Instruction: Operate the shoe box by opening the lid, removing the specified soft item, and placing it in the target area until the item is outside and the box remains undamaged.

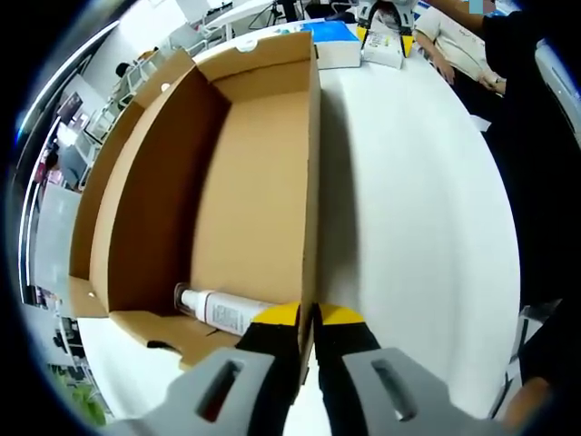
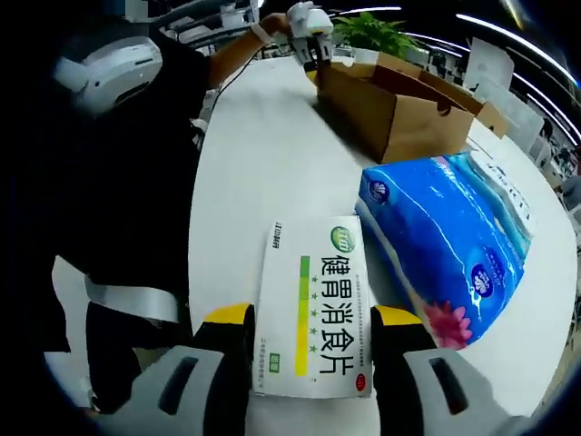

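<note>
The brown cardboard shoe box (image 1: 254, 182) lies open on the white table (image 1: 408, 200), its lid folded out to the left. A white bottle (image 1: 222, 309) lies inside at the near end. My left gripper (image 1: 309, 316) is shut on the box's right wall, one yellow-tipped finger on each side. In the right gripper view the same box (image 2: 390, 109) stands far off with the left gripper (image 2: 310, 45) at its corner. My right gripper (image 2: 311, 318) holds a white medicine box (image 2: 313, 309) with green print, its jaws against the box's two long sides.
A blue soft tissue pack (image 2: 445, 245) lies just right of the medicine box. A person in dark clothes (image 2: 118, 182) stands along the table's edge. Beyond the shoe box, the right gripper (image 1: 385, 38) and the blue pack (image 1: 331, 32) are small in the distance. Office furniture rings the table.
</note>
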